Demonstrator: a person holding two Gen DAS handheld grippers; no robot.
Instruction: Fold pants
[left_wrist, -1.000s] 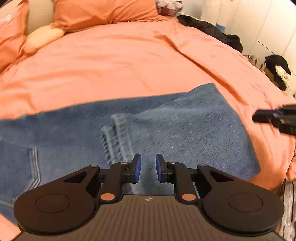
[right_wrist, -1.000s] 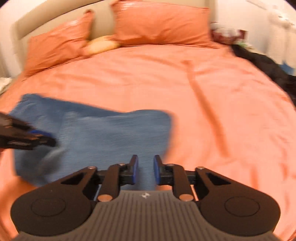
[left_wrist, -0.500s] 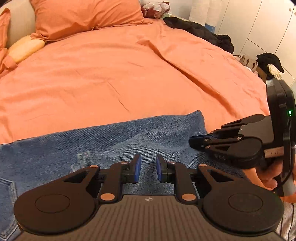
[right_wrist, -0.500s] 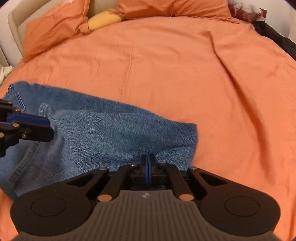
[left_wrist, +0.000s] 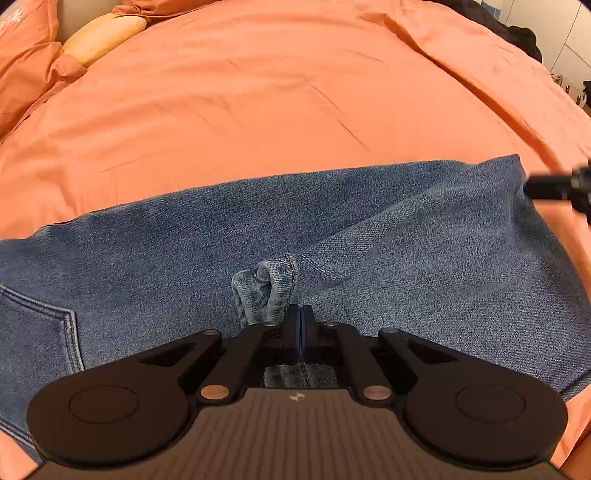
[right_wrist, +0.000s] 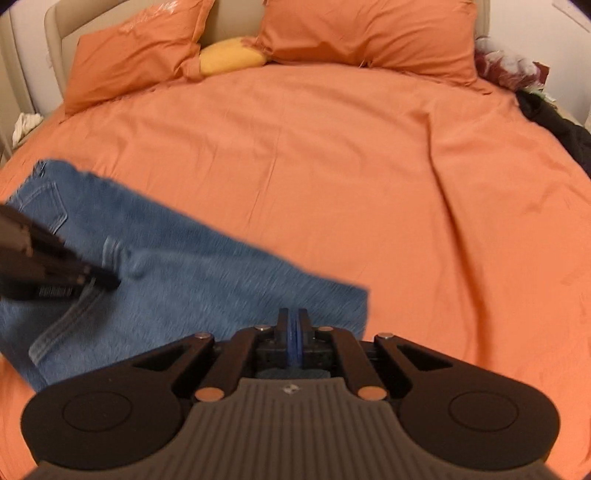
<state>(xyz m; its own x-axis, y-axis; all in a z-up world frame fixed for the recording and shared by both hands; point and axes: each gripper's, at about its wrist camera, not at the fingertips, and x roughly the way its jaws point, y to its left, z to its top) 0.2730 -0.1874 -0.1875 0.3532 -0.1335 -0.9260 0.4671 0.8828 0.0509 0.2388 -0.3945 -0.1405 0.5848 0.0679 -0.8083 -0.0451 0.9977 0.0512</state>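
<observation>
Blue jeans (left_wrist: 369, 236) lie across the near part of an orange bed (left_wrist: 280, 96), a back pocket at the left. My left gripper (left_wrist: 300, 328) points down onto their middle; its jaws are closing, and a bunched fold of denim (left_wrist: 269, 288) rises from between the pads. In the right wrist view the jeans (right_wrist: 192, 280) stretch from far left to the middle, blurred. My right gripper (right_wrist: 293, 326) is shut on their near right edge. Each gripper also shows in the other's view: the right gripper (left_wrist: 532, 188) at the jeans' right end, the left gripper (right_wrist: 107, 282) over the waist end.
Orange pillows (right_wrist: 362, 33) and a yellow cushion (right_wrist: 232, 57) lie at the headboard. Dark clothes (right_wrist: 554, 122) are heaped at the bed's right side, and white cupboard doors (left_wrist: 569, 40) stand beyond it. Bare sheet stretches behind the jeans.
My left gripper has dropped onto the jeans and closed on a fold. The right gripper shut on the right edge half a second ago and has kept its hold while moving.
</observation>
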